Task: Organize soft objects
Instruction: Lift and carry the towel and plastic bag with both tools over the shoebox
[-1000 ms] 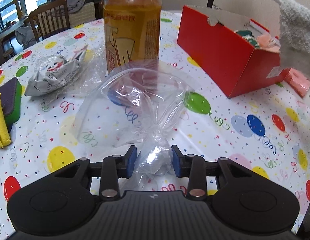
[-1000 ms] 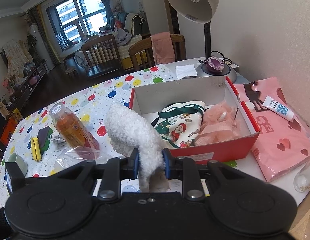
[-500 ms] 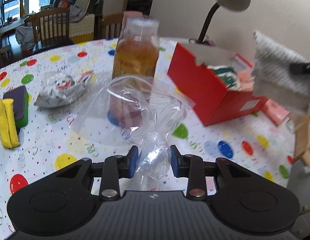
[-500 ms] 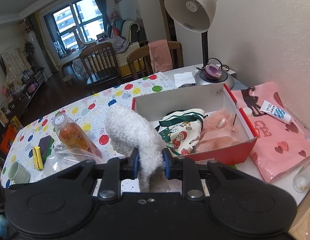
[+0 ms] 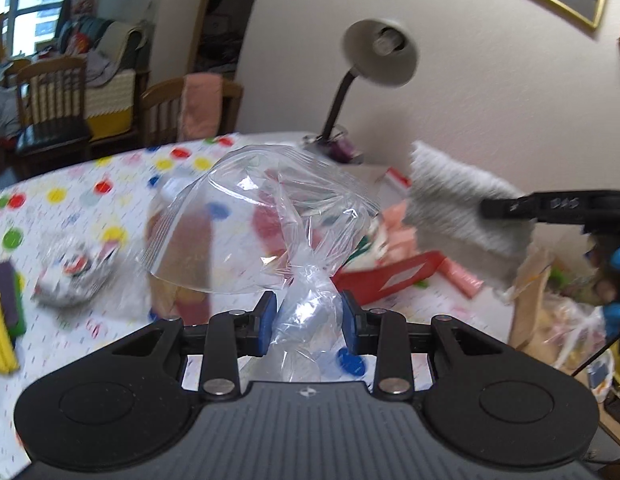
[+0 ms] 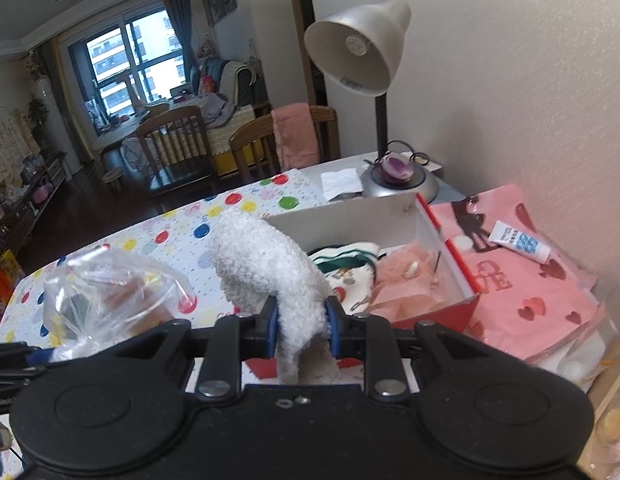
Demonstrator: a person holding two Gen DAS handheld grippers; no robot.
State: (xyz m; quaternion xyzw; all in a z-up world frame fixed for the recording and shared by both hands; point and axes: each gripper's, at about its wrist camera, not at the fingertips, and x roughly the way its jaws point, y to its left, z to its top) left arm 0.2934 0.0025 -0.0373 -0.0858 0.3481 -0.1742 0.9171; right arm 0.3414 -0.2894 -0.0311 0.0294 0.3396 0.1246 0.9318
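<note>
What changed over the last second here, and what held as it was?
The left gripper, shut on the clear plastic bag, lifted it off the table and up level with the white fluffy cloth. The right gripper stayed put, still clamping the cloth beside the red box. Box contents unchanged.

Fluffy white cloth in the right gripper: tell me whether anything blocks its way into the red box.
Nothing visible does. The fluffy white cloth, clamped in the right gripper, hangs beside the open red cardboard box, which has no lid. The clear plastic bag hangs off on the other side.
</note>
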